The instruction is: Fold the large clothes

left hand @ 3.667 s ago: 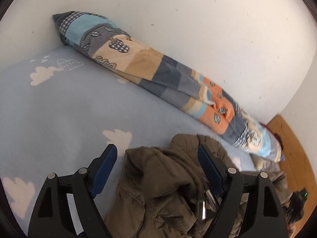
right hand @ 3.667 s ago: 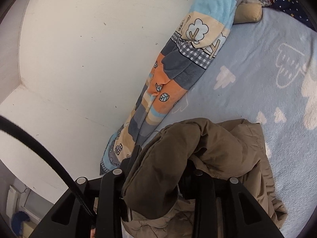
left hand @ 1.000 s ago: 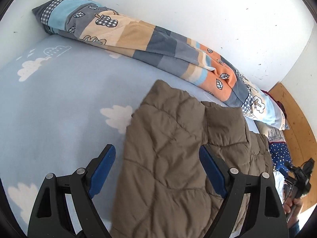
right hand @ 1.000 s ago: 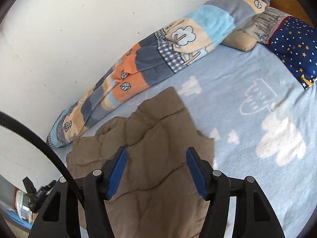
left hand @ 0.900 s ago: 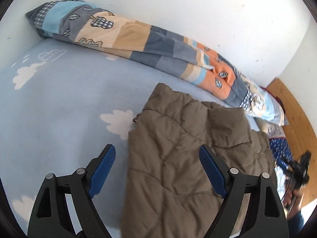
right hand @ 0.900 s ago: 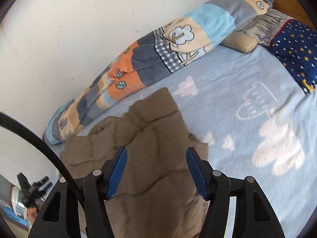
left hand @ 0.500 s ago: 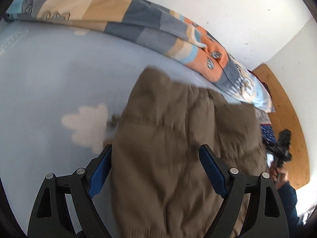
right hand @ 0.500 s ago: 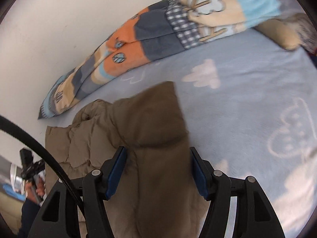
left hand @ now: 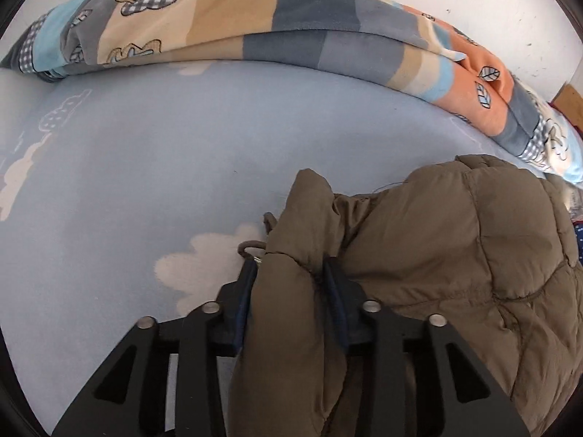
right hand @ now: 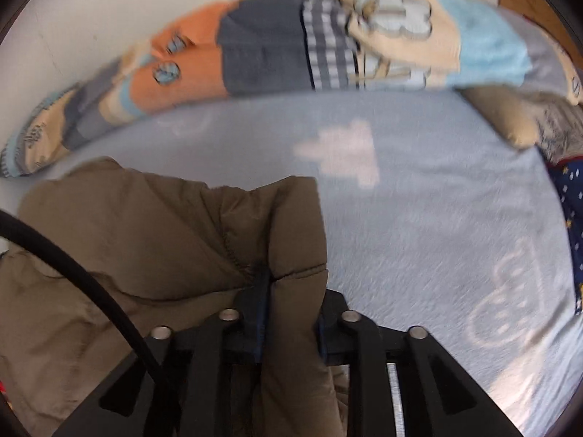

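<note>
The brown puffer jacket (left hand: 455, 255) lies mid-bed near the patchwork blanket (left hand: 291, 32); left gripper (left hand: 291, 280) and right gripper (right hand: 289, 291), jaws just closing, pinch its soft, slippery corners (bulky, probably light).

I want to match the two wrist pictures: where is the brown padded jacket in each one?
Left wrist: the brown jacket fills the lower right, a fold clamped in the left gripper.
Right wrist: it fills the lower left, a fold clamped in the right gripper.
Shared landmark: the patchwork blanket along the wall.
</note>
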Tool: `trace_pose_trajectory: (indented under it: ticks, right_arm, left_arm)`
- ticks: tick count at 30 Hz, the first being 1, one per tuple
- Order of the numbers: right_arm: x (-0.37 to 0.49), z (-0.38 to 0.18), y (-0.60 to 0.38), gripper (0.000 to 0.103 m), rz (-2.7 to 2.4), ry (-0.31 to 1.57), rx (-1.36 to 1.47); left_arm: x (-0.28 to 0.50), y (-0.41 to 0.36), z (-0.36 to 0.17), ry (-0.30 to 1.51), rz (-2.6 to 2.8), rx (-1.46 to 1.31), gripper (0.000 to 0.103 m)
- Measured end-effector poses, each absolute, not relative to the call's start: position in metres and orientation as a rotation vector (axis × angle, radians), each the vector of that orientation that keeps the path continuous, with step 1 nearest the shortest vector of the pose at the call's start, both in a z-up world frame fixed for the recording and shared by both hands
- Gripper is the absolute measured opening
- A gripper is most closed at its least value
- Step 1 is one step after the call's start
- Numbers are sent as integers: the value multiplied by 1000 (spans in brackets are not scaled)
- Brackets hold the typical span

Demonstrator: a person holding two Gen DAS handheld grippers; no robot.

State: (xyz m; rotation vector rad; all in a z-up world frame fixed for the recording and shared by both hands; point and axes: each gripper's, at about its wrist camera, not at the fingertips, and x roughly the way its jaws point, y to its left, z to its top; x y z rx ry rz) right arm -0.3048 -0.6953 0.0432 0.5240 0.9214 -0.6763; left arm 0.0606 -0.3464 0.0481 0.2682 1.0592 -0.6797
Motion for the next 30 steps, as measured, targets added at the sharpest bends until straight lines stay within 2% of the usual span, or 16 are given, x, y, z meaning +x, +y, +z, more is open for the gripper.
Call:
trace_pose_trajectory:
  ticks: [1,4,9,13,21,23,26,30]
  right_arm:
    - [-306,44,-698,37,-689,927,539]
    - [-318,56,-701,41,-700,913,564]
    - [-369,115,-684,44,-676,768,596]
    - [-404,149,-645,44,-626,677,599]
    - [-434,154,-532,44,-554,632,650]
    - [-428,151,-507,44,-572,643,662]
    - [-420,143,-473,44,-558,603,696]
    - [-391,123,-442,44,-580,635,542]
  left_arm:
    - [61,-344,53,1054,-679,262,45]
    - [60,-325,81,1037,-681,205,60]
    - [44,-271,140,920,-682,120,60]
    - [-7,-229,171,854,-719,94,61]
    - [-125,-202,161,888,-752,109,63]
    - [-147,-215,153,861,-762,132,68]
    - [-161,-237,137,815,-756,204,69]
    - [-156,-256,109,781,-742,290,69]
